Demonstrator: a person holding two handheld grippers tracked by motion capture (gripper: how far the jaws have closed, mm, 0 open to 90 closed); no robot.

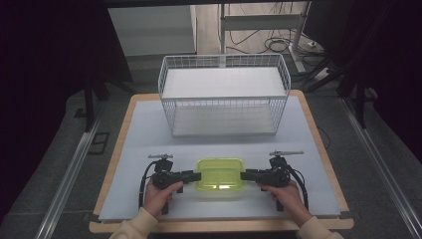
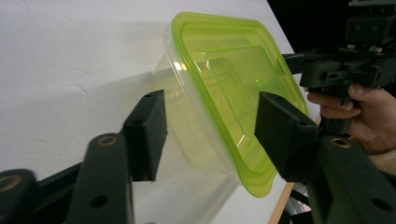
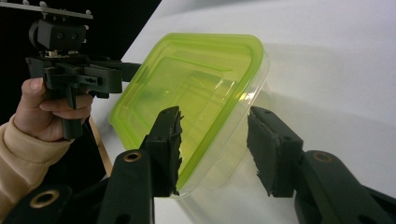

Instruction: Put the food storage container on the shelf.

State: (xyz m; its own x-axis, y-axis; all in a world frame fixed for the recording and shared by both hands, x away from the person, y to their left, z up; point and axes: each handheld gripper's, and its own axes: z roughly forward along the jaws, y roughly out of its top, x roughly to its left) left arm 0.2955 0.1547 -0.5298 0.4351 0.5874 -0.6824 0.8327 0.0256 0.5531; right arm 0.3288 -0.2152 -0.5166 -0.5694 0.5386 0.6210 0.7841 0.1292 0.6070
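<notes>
The box (image 1: pixel 219 175), a clear tub with a lime-green lid, sits low in the middle of the high view, on the pale mat near the front edge of the table (image 1: pixel 117 149). Its long axis runs left to right across the frame, so each short end faces one hand.

The left gripper (image 1: pixel 195 176) reaches in from the left and the right gripper (image 1: pixel 245 175) from the right, both level with the box and about equally near; neither hand has the advantage. In the left gripper view the box (image 2: pixel 219 88) lies between the two jaws, one pad over the lid and the other beside the clear wall, with a visible gap at the wall side. In the right gripper view the box (image 3: pixel 196 98) is likewise straddled, one pad at the lid rim, the other standing off from the wall. Both pairs of jaws are about half open and, as far as I can judge, neither yet presses on the box.

The coming move turns on this: the box end lies straight ahead inside each claw, so closing further should pinch lid and wall together at both ends.

Beyond it, in the upper middle of the high view, stands a white wire basket (image 1: pixel 224 94)
</notes>
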